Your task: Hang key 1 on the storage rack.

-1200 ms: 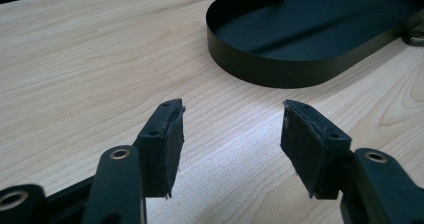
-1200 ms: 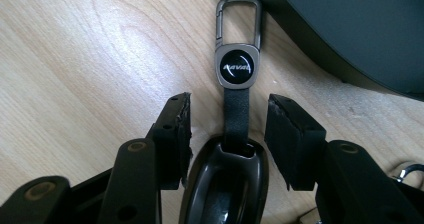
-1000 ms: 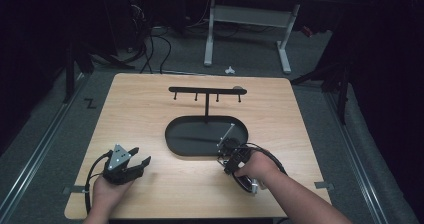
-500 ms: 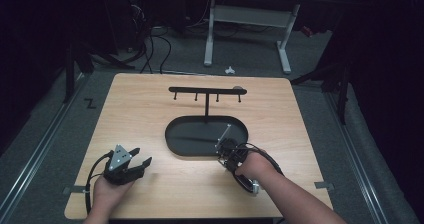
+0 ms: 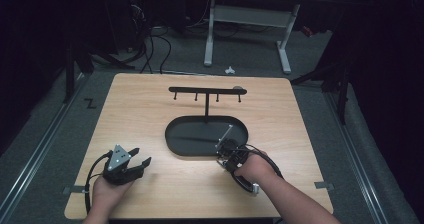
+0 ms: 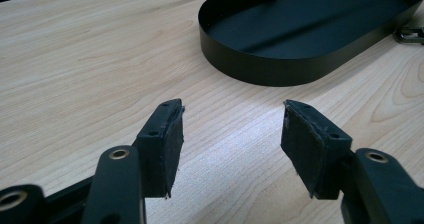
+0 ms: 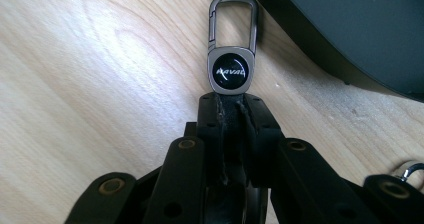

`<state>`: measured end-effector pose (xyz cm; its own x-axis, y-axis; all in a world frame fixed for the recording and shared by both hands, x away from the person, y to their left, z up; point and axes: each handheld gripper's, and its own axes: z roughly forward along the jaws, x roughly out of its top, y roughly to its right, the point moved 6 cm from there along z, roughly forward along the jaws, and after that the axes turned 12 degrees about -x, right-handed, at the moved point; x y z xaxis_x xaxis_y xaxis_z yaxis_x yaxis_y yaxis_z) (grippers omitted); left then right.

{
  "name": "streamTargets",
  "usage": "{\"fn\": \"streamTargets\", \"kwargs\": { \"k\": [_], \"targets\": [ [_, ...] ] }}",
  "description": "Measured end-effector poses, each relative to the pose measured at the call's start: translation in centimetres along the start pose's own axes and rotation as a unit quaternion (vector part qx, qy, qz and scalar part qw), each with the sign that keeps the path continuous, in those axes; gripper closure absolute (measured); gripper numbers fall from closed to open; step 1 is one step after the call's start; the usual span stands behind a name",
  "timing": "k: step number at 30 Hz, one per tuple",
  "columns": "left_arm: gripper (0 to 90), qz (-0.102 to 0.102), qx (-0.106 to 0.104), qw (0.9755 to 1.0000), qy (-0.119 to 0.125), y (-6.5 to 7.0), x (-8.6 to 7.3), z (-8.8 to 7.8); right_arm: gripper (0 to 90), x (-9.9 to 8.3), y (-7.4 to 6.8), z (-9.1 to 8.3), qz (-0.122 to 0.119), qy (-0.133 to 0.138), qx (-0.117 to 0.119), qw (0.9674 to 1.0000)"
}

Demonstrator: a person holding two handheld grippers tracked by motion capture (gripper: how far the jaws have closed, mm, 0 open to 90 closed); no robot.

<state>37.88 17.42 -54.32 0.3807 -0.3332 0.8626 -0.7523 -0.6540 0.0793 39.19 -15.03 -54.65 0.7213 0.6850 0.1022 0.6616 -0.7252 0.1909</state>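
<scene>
High view, desk: pale wood, carrying a black oval tray near the middle.
High view, rack: black bar on a thin post rising from the tray's far side, four short pegs hanging under the bar.
High view, left hand-held gripper: near the desk's front left corner, well apart from the tray, jaws spread wide with nothing between them, grey three-cornered plate on top, cable looping back beside the hand.
High view, right hand-held gripper: at the tray's front right rim, jaws having just been closing, now drawn together on a keychain; its thin metal end slanted up over the tray's edge.
Left gripper view, left hand-held gripper: two black padded jaws held wide, bare desk between them.
Left gripper view, tray: ahead and to the right, low wall, dark floor; a bit of metal just beyond its right edge, too small to tell.
Right gripper view, right hand-held gripper: pads pressed tight on the keychain's lower end.
Right gripper view, keychain: grey metal, round black badge with pale lettering, clip loop at the far end, lying over the desk just beside the tray wall.
</scene>
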Motion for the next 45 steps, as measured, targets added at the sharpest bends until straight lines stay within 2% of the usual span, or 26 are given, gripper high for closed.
{"fn": "streamTargets", "kwargs": {
  "k": [1, 3, 4, 5, 6, 9, 12, 16, 17, 19, 21, 22, 28, 31, 32, 33, 45],
  "targets": [
    [42.4, 0.001, -0.001, 1.0, -0.001, 0.0, 0.0, 0.0, 80.6, -0.1, -0.2, -0.2, 0.008, -0.002, 0.004, 1.0],
    [42.4, 0.0, -0.002, 1.0, -0.001, 0.0, 0.0, 0.1, 80.5, -0.2, 0.0, -0.5, 0.001, 0.005, 0.005, 1.0],
    [42.4, 0.0, -0.002, 1.0, -0.002, 0.0, -0.1, 0.2, 80.5, -0.2, -0.1, -0.7, 0.009, 0.004, 0.011, 0.9999],
    [42.4, 0.0, -0.002, 1.0, -0.003, 0.0, -0.1, 0.2, 80.5, -0.2, 0.1, -0.9, 0.002, 0.011, 0.007, 0.9999],
    [42.5, 0.0, -0.003, 1.0, -0.004, 0.0, -0.1, 0.2, 80.5, -0.4, 0.0, -1.3, 0.016, 0.006, 0.01, 0.9998],
    [42.6, 0.002, -0.003, 1.0, -0.006, 0.1, -0.1, 0.2, 80.5, -0.5, 0.2, -2.0, 0.024, 0.012, 0.012, 0.9996],
    [42.6, 0.002, -0.003, 1.0, -0.005, 0.1, -0.1, 0.2, 80.5, -0.5, 0.6, -2.6, 0.016, 0.027, 0.013, 0.9994],
    [42.5, 0.0, -0.003, 1.0, -0.005, 0.1, -0.1, 0.2, 80.5, -0.7, 1.1, -3.8, 0.022, 0.04, 0.011, 0.9989],
    [42.5, 0.001, -0.003, 1.0, -0.005, 0.1, -0.1, 0.2, 80.5, -0.7, 1.0, -4.1, 0.029, 0.041, 0.013, 0.9987],
    [42.5, 0.001, -0.003, 1.0, -0.005, 0.1, -0.1, 0.2, 80.5, -0.8, 1.3, -4.6, 0.025, 0.048, 0.011, 0.9985],
    [42.5, 0.0, -0.004, 1.0, -0.005, 0.1, -0.1, 0.2, 80.5, -0.9, 1.5, -4.9, 0.03, 0.05, 0.011, 0.9983],
    [42.5, 0.001, -0.004, 1.0, -0.005, 0.1, -0.1, 0.2, 80.5, -1.0, 1.4, -5.1, 0.041, 0.044, 0.011, 0.9982],
    [42.5, 0.001, -0.004, 1.0, -0.006, 0.1, -0.1, 0.2, 80.6, -0.9, 2.0, -5.9, 0.038, 0.06, 0.009, 0.9975],
    [42.5, 0.001, -0.004, 1.0, -0.007, 0.1, -0.2, 0.3, 80.5, -0.9, 2.3, -6.4, 0.046, 0.063, 0.007, 0.9969],
    [42.5, 0.001, -0.004, 1.0, -0.007, 0.1, -0.2, 0.3, 80.5, -0.9, 2.2, -6.6, 0.058, 0.059, 0.008, 0.9965],
    [42.5, 0.001, -0.004, 1.0, -0.007, 0.1, -0.2, 0.3, 80.6, -0.8, 2.5, -6.7, 0.048, 0.069, 0.007, 0.9965],
    [42.5, 0.003, -0.006, 0.9999, -0.009, 0.2, -0.2, 0.3, 80.5, -0.5, 3.6, -8.5, 0.059, 0.088, 0.002, 0.9944]
  ]
}}
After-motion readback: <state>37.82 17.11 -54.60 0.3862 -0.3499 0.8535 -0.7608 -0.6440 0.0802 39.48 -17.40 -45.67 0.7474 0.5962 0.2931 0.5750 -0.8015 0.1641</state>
